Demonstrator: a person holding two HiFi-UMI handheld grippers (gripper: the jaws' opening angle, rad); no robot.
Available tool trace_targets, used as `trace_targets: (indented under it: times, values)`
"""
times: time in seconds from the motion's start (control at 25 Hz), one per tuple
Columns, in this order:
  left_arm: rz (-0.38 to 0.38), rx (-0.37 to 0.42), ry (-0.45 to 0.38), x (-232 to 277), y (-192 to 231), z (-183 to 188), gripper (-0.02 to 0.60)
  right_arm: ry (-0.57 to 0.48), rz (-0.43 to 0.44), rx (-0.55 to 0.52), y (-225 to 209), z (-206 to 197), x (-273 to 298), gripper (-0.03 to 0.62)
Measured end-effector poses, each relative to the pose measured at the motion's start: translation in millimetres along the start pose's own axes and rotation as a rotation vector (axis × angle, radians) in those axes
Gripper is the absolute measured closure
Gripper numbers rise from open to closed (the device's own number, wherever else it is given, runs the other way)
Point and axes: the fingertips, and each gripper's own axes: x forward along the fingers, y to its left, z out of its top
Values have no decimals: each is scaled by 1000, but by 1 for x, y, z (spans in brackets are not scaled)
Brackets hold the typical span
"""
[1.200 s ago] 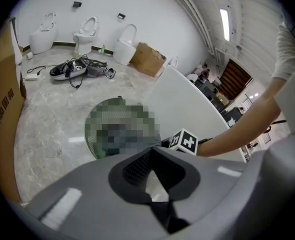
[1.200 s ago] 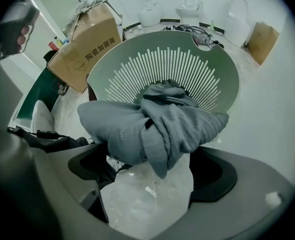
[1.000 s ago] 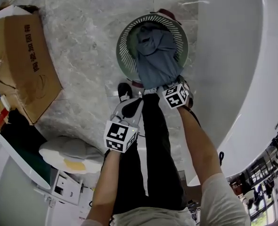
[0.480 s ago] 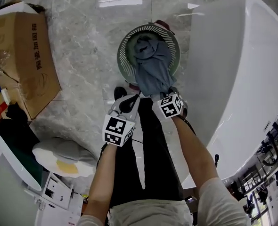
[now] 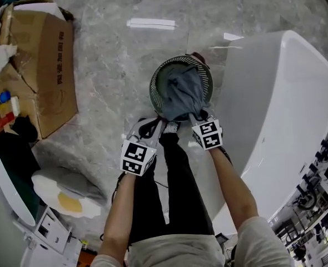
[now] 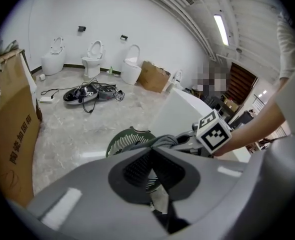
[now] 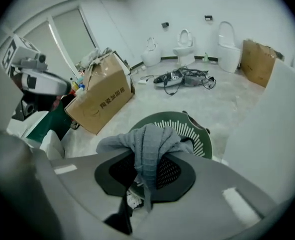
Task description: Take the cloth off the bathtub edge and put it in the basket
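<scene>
head view: marble floor (image 5: 108, 82) beside bathtub (image 5: 281, 93)

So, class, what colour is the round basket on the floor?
The basket is green with pale slits, clearest in the right gripper view.

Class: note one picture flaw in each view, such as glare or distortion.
Head view: a light strip glares off the grey marble floor. Left gripper view: fisheye bends the white wall, corners go black. Right gripper view: same black corners; the grey cloth looks sharp.
</scene>
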Motion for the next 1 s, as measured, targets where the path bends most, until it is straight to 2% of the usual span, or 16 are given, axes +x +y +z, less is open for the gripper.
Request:
trace_targets:
  times: [0.16,0.28,0.36,0.44,0.52,0.56,0.76,1.0]
  values:
    - [21,-22,5,-4,10,-9,523,-120,-18,5,-7,49,9,534]
    - [23,-41,7,-3,10,-18,524,-141,-35,27,-11,63,18,533]
    - [17,-46,9,-2,6,-22,525,-107,-43,52,-15,58,25,531]
    - [7,-42,13,0,4,-24,525,-24,-52,58,-16,40,36,516]
    - [-1,-41,17,-1,2,-26,525,59,-80,48,-19,17,42,427]
    - [-5,-40,16,-1,1,-26,525,79,-96,44,-21,9,41,425]
    - [-44,4,-1,-1,-4,-20,524,39,-129,26,-16,2,13,425]
    - [-112,90,15,-12,-17,-16,523,-59,-167,121,13,9,-38,421]
